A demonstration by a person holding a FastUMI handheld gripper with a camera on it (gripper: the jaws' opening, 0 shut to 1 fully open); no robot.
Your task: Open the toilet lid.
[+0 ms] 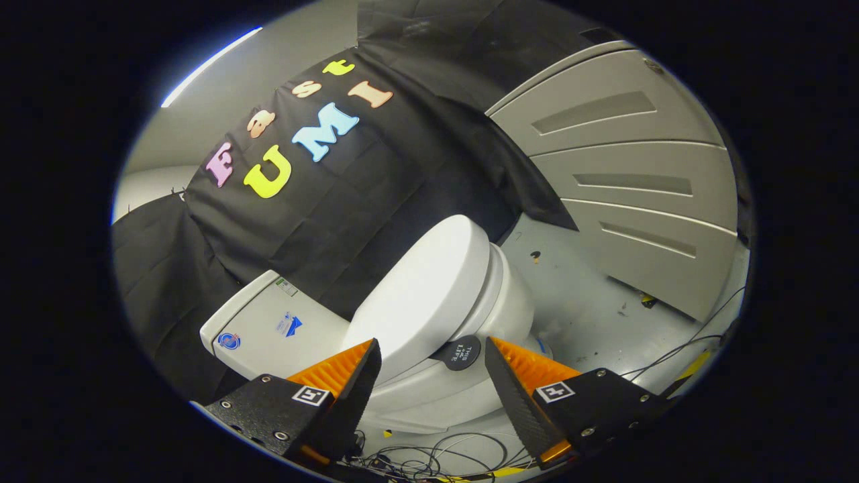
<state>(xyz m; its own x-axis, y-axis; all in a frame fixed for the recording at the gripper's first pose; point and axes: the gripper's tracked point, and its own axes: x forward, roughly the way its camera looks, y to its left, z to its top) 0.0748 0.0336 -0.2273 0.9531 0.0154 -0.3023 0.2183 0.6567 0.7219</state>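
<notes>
The toilet lid (423, 295) is down on the bowl, so as far as I can judge nothing of the job is done yet: I have to get under the lid's edge, or take the tab, and swing it up toward the tank.

Furthest left, behind the lid, is the tank (268, 329), a boxy white form with rounded corners, glossy, with a few small stickers on its top. Black cloth hangs behind it in soft folds, matte and slightly creased.

My gripper (433, 376) is released, fingers spread wide and pressing on nothing. The near side of the lid lies between them and just ahead. The lid is a smooth, domed oval of white plastic with a mild sheen, sitting flush on the seat. A small round dark tab (462, 352) sticks out from under its rim, closer to my right finger than my left; it looks like a lift handle, thin and flat.

Right of the lid, the bowl (510, 315) swells out in glazed white, hard and rounded. Beyond it, the floor (577, 295) is pale grey and scuffed, with thin cables (671, 359) trailing across it. Furthest right is a grey panelled wall (644, 181) with recessed slots.
</notes>
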